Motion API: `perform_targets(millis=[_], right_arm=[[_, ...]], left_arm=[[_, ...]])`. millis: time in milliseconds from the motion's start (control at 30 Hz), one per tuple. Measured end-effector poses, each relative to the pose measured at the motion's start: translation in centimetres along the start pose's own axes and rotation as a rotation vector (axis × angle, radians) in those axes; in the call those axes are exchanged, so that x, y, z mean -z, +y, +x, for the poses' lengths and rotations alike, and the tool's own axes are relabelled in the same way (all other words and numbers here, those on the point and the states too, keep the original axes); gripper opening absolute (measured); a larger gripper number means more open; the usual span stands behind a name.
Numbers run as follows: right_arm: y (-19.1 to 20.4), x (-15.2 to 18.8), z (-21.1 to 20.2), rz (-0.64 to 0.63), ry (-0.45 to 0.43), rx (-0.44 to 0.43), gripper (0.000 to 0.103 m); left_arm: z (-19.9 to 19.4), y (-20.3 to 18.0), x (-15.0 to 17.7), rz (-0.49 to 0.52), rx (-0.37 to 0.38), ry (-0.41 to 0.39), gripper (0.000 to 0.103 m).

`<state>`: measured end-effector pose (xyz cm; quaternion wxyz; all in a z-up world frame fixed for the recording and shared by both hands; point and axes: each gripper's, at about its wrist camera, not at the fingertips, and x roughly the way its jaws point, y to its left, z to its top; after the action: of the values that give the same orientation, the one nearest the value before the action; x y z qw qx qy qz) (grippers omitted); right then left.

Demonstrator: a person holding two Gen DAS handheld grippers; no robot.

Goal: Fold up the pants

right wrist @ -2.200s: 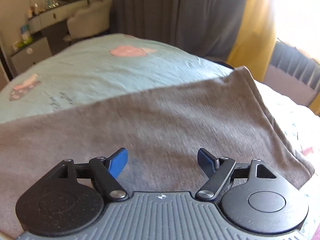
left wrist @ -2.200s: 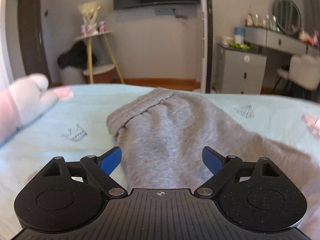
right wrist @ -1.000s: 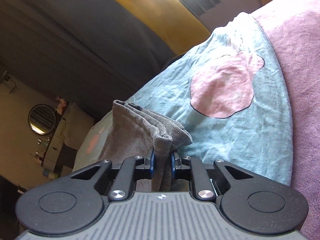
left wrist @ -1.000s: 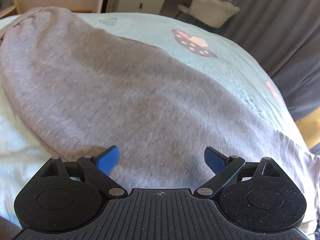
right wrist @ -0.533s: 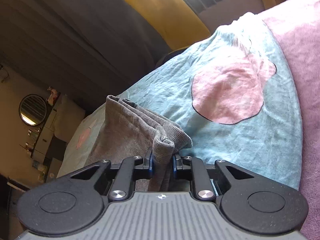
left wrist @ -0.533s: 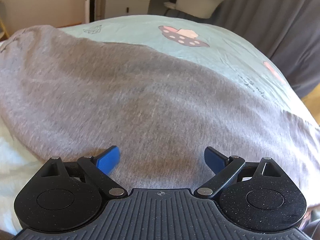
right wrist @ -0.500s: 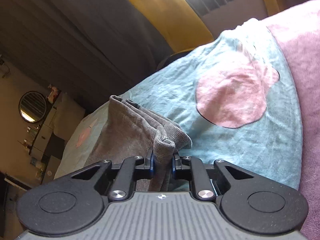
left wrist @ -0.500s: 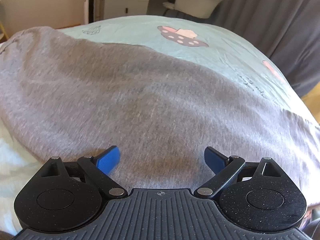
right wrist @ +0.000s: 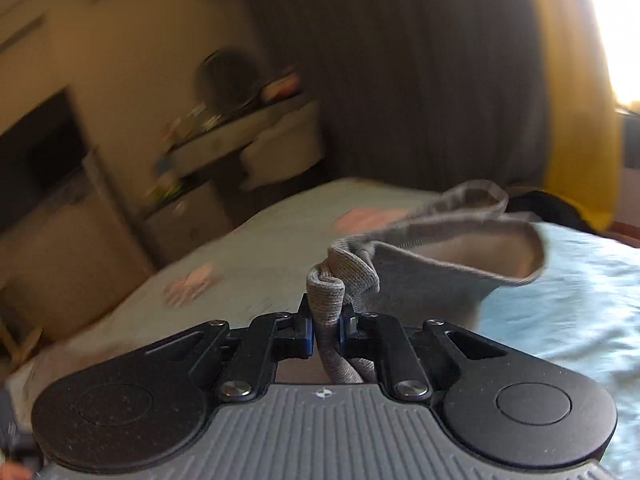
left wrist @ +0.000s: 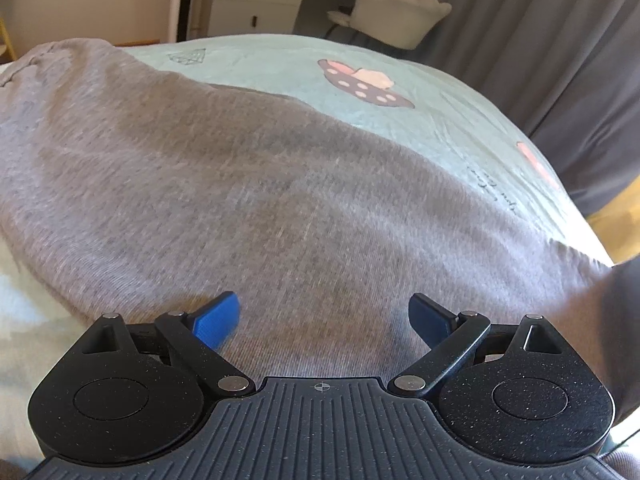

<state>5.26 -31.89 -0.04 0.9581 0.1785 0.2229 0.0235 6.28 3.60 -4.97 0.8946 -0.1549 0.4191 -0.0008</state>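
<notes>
Pants lie spread on the bed, not yet folded over. Your right gripper has just been closing and pinches the bunched leg cuffs, lifted clear of the sheet. Your left gripper hangs wide apart above the grey cloth, holding nothing.

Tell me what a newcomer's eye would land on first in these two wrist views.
In the right wrist view, the right gripper is clamped on a bunched end of the grey pants, lifted above the pale blue bedsheet. In the left wrist view, the pants spread wide across the bed, with the left gripper open just above the cloth.
</notes>
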Motion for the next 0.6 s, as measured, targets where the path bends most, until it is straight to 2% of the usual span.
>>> perform_targets(millis=[133, 233, 300, 367, 467, 533, 600], right_arm=[[6.4, 4.9, 4.0, -0.118, 0.177, -0.124, 0.011], [9.3, 8.7, 6.5, -0.167, 0.339, -0.187, 0.013], [10.6, 10.2, 7.3, -0.229, 0.419, -0.182, 0.019], [10.7, 9.9, 7.1, -0.238, 0.432, -0.196, 0.025], [9.0, 7.8, 6.3, -0.095, 0.406, -0.292, 0.027], [7.5, 6.4, 5.8, -0.029, 0.347, -0.261, 0.027], [5.8, 5.4, 6.3, 0.036, 0.315, -0.176, 0.027]], left_arm=[[-0.3, 0.3, 0.1, -0.011, 0.012, -0.006, 0.097], [-0.4, 0.4, 0.1, -0.01, 0.017, -0.006, 0.097], [-0.3, 0.3, 0.1, -0.007, 0.025, -0.004, 0.097], [-0.2, 0.2, 0.1, -0.001, 0.03, -0.003, 0.097], [-0.1, 0.1, 0.0, 0.0, 0.039, 0.0, 0.097], [-0.1, -0.1, 0.1, 0.004, 0.056, -0.001, 0.097], [-0.1, -0.4, 0.2, 0.021, 0.062, 0.0, 0.097]])
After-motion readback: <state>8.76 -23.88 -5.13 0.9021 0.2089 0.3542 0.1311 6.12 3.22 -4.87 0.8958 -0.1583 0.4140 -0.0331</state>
